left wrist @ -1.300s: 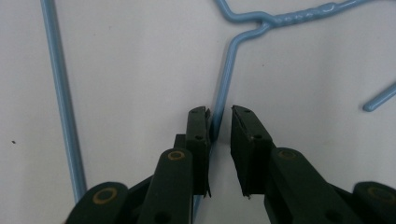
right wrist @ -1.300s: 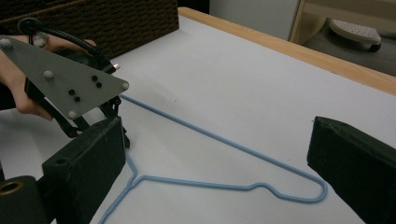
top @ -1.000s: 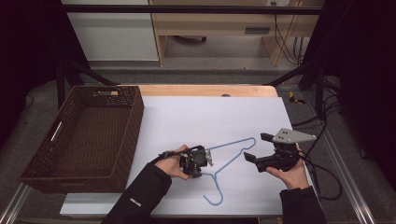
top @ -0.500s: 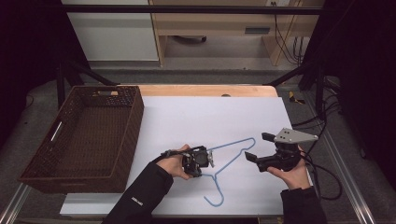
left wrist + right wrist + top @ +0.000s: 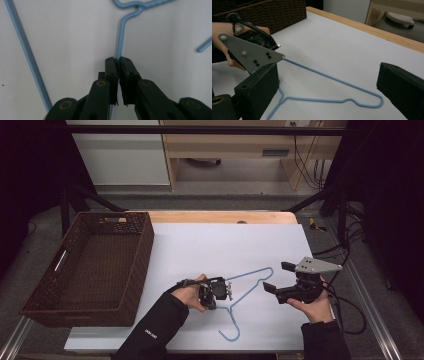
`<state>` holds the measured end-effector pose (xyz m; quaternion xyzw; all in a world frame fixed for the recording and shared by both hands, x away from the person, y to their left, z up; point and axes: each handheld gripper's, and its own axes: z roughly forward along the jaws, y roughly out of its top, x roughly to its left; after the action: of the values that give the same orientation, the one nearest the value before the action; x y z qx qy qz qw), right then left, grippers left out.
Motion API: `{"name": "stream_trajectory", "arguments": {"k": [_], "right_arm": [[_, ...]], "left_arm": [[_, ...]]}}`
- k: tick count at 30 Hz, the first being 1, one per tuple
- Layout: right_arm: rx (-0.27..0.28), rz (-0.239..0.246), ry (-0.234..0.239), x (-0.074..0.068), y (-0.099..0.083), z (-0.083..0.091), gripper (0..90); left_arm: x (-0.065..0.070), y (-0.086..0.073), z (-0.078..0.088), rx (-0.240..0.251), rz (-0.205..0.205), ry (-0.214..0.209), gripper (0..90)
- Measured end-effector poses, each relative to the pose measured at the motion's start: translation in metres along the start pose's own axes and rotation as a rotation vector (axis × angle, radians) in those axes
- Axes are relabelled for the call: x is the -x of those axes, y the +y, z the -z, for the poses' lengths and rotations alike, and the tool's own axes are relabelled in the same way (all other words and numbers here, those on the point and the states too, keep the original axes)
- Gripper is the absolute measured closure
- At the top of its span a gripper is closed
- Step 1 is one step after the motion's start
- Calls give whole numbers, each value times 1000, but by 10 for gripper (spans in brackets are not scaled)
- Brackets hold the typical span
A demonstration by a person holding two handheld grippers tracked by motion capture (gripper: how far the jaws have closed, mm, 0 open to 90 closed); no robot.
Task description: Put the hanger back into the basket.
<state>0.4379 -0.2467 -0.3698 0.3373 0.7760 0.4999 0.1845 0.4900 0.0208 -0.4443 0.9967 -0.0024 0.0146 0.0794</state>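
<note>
1. The left gripper sits low on the white table, its jaws just closed onto the neck of the blue hanger.
2. The hanger lies flat near the front edge, with its hook nearest the person.
3. The right gripper hovers right of the hanger, jaws apart and empty.
4. A wicker basket stands at far left.
5. Beyond the table are a shelf and dark floor.

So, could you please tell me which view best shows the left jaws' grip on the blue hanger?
The left gripper view: the left gripper pinches the hanger wire. The high view hides that contact; the right gripper view shows the hanger's triangle.
</note>
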Motion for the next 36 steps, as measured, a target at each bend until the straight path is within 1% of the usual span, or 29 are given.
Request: {"name": "stream_trajectory", "arguments": {"k": [2,4,9,16,17,18,19,22,23,24,25,26,27,28,29,30,31,32,33,34,35,36], "right_arm": [[1,-1,-1,0,0,0,46],[2,-1,-4,1,0,1,46],[2,0,-4,1,0,0,46],[3,-7,-6,3,-1,2,47],[5,-8,-5,3,-1,2,47],[5,-8,-5,3,-1,2,47],[8,-8,-4,4,-1,3,47],[9,-10,-7,4,-1,4,47],[12,-9,-5,4,-1,4,48],[12,-9,-5,4,-1,4,48],[11,-11,-7,4,-1,5,48],[11,-11,-7,4,-1,5,48],[12,-10,-9,4,-1,5,48],[13,-10,-10,4,-1,6,48],[15,-9,-11,5,-1,6,48],[16,-9,-11,5,-1,6,48],[16,-9,-11,5,-1,6,49],[16,-9,-11,5,-1,6,49],[17,-12,-11,5,-1,7,49],[17,-12,-11,5,-1,7,49],[19,-12,-11,5,-1,7,49],[20,-12,-12,5,-1,8,49]], "left_arm": [[1,0,-1,7,-5,1,874],[2,0,0,0,-1,5,874],[2,2,0,-9,-17,6,876],[2,1,1,-7,-16,8,877],[2,1,2,-9,-13,18,878],[2,1,2,-9,-13,18,878],[2,-1,4,5,-4,30,878],[3,-2,9,14,-4,37,879],[4,-4,14,31,-2,46,879],[4,-4,14,31,-2,46,879],[4,-5,20,48,-7,70,879],[4,-5,20,48,-7,70,879],[5,-6,24,61,-3,92,879],[5,-6,24,61,-3,92,880],[7,-7,28,64,-2,105,880],[7,-7,28,64,-2,105,880],[8,-7,30,77,6,118,881],[8,-7,30,77,6,118,881],[9,-7,34,90,10,139,881],[9,-7,34,90,10,139,881],[10,-8,37,105,11,152,882],[10,-8,37,105,11,152,882]]}}
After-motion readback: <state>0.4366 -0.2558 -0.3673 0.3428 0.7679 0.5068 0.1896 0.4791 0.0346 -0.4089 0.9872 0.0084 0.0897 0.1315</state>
